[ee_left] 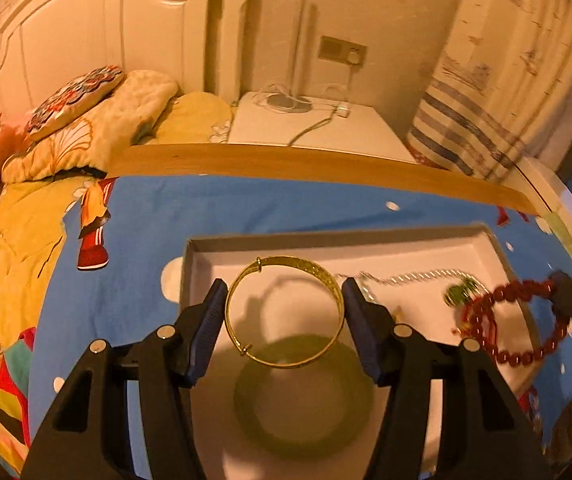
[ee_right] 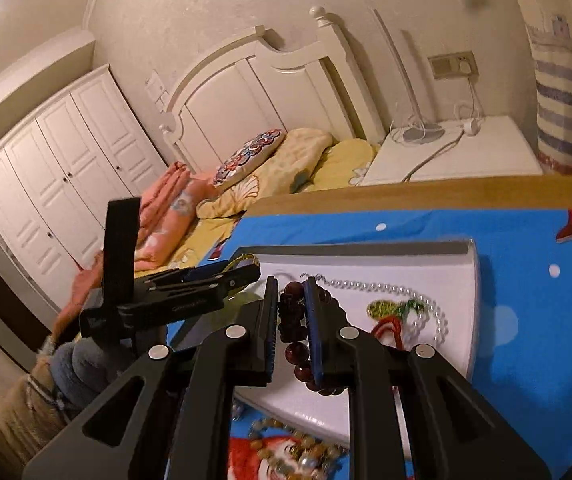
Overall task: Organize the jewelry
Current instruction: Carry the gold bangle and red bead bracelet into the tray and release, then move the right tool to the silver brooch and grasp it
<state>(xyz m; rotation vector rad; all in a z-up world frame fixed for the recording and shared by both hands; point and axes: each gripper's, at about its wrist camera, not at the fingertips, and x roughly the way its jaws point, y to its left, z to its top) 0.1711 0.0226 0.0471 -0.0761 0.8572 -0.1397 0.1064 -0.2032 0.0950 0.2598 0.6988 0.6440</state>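
- The left gripper [ee_left: 284, 308] is clamped on a gold bangle [ee_left: 284, 312], its two blue pads pressing the ring's sides at 9 and 3 o'clock, held over the white tray [ee_left: 366, 250].
- Below the bangle, at 6 o'clock, a green bangle [ee_left: 304, 396] lies blurred on the tray floor.
- The right gripper [ee_right: 291, 312] is pinched on a dark red bead bracelet [ee_right: 290, 310], jaws nearly together; beads hang out at 6 o'clock.
- A pearl necklace [ee_right: 390, 290] with a green pendant [ee_right: 386, 310] lies in the tray at 3 o'clock of that gripper.
- The tray sits on a blue bedsheet [ee_left: 246, 208].
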